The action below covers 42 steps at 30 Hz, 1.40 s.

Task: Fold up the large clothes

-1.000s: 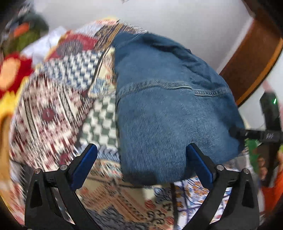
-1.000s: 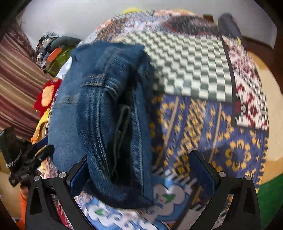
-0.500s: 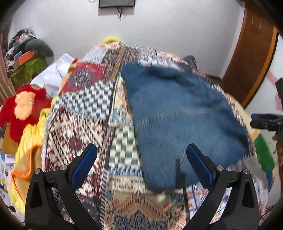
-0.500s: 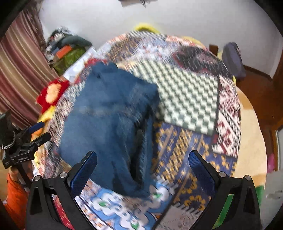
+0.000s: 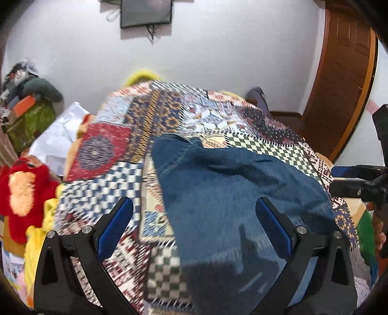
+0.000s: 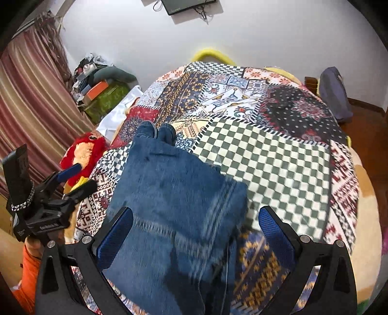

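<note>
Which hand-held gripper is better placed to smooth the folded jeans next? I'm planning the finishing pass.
Probably the left hand-held gripper: the jeans fill the space between its open fingers. The right hand-held gripper, also open, straddles their edge and the patchwork bedspread.

Patchwork bedspread (image 6: 266, 155) with checked and floral panels covers the bed. Red plush toy (image 6: 83, 150) lies at the left edge; striped curtain (image 6: 31, 101) hangs far left. Green box (image 6: 106, 99) with piled items stands at far left. Dark screen (image 5: 145, 11) hangs on the far wall; wooden door (image 5: 344, 72) at right.
</note>
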### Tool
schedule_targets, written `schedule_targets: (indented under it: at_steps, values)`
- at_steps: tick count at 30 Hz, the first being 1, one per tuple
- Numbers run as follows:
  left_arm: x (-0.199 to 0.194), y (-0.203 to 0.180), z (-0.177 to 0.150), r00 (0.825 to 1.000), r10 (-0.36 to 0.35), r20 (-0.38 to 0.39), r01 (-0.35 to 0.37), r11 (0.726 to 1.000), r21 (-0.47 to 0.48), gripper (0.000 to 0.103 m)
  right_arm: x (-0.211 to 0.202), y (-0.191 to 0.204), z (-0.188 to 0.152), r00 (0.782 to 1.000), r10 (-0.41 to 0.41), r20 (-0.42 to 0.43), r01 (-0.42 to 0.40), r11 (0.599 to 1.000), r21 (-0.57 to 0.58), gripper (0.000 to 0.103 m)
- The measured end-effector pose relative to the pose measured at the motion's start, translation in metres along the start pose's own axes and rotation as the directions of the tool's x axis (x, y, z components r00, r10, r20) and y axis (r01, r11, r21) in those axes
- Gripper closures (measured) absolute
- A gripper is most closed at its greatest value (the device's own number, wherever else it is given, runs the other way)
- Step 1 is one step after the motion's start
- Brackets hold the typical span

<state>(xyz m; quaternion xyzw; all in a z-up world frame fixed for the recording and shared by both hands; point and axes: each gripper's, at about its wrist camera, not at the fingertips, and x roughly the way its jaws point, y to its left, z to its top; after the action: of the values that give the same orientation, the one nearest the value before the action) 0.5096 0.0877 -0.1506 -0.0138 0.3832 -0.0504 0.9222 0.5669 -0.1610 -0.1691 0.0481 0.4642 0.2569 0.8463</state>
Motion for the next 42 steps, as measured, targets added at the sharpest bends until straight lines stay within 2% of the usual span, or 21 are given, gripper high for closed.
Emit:
schedule_targets:
  at_steps: [4, 7, 11, 14, 15, 16, 19, 20, 21, 22, 25, 27, 32, 36, 40, 42]
  values:
    - [0.045, 0.001, 0.011, 0.997, -0.017, -0.074, 0.015, 1.000, -0.018, 0.001, 0.038, -0.010, 0.011, 0.999, -0.012, -0.043, 0.013, 1.000, 0.017, 0.000]
    - [0.075, 0.007, 0.014, 0.991, -0.034, -0.131, 0.025, 0.997, -0.073, 0.001, 0.064, -0.028, 0.014, 0.996, -0.032, -0.089, 0.036, 0.998, 0.049, 0.000]
    - [0.101, 0.015, 0.021, 0.980, -0.088, -0.180, 0.065, 0.990, -0.128, 0.001, 0.088, -0.058, 0.013, 0.987, 0.023, -0.159, -0.008, 0.996, 0.090, 0.000]
    - [0.115, 0.024, 0.028, 0.970, -0.127, -0.209, 0.087, 0.978, -0.188, 0.001, 0.092, -0.078, 0.009, 0.985, 0.040, -0.169, -0.021, 0.994, 0.110, 0.000]
    - [0.116, 0.027, 0.029, 0.971, -0.118, -0.208, 0.077, 0.978, -0.194, 0.001, 0.089, -0.086, 0.008, 0.984, 0.056, -0.170, -0.035, 0.992, 0.125, 0.000]
    - [0.117, 0.031, 0.032, 0.978, -0.073, -0.194, 0.037, 0.982, -0.183, 0.001, 0.087, -0.091, 0.008, 0.983, 0.067, -0.170, -0.044, 0.990, 0.137, 0.000]
    - [0.109, 0.041, 0.034, 0.981, -0.066, -0.183, 0.032, 0.983, -0.181, 0.000, 0.073, -0.099, 0.007, 0.984, 0.066, -0.167, -0.038, 0.986, 0.163, 0.000]
    - [0.105, 0.042, 0.034, 0.983, -0.037, -0.182, 0.005, 0.985, -0.174, 0.000, 0.068, -0.099, 0.007, 0.984, 0.053, -0.167, -0.026, 0.987, 0.161, 0.000]
    - [0.096, 0.041, 0.034, 0.985, 0.026, -0.171, -0.051, 0.988, -0.145, 0.000, 0.061, -0.097, 0.008, 0.986, 0.026, -0.163, -0.002, 0.989, 0.151, 0.000]
    - [0.089, 0.042, 0.035, 0.986, 0.048, -0.162, -0.068, 0.990, -0.122, 0.000, 0.052, -0.093, 0.009, 0.989, -0.014, -0.150, 0.033, 0.991, 0.128, 0.000]
    - [0.060, 0.041, 0.032, 0.991, 0.059, -0.122, -0.068, 0.996, -0.065, 0.000, 0.027, -0.077, 0.010, 0.992, -0.056, -0.111, 0.065, 0.995, 0.076, 0.000]
    - [0.042, 0.042, 0.029, 0.993, 0.055, -0.104, -0.060, 0.997, -0.047, 0.000, 0.015, -0.067, 0.009, 0.995, -0.042, -0.094, 0.048, 0.997, 0.058, 0.000]
    - [0.012, 0.041, 0.012, 0.994, -0.022, -0.109, 0.017, 0.999, -0.047, 0.000, 0.000, -0.039, -0.004, 0.997, 0.002, -0.071, -0.002, 1.000, 0.010, 0.000]
    - [0.010, 0.044, -0.018, 0.982, -0.104, -0.157, 0.087, 0.990, -0.113, 0.000, 0.019, -0.037, -0.028, 0.989, 0.032, -0.142, -0.026, 0.999, 0.042, 0.000]
    - [0.027, 0.043, -0.060, 0.945, -0.202, -0.257, 0.157, 0.970, -0.184, 0.000, 0.049, -0.051, -0.054, 0.971, 0.052, -0.233, -0.029, 0.994, 0.101, 0.000]
    - [0.032, 0.044, -0.069, 0.932, -0.264, -0.247, 0.209, 0.951, -0.228, 0.000, 0.058, -0.060, -0.060, 0.963, 0.104, -0.249, -0.065, 0.985, 0.160, 0.000]
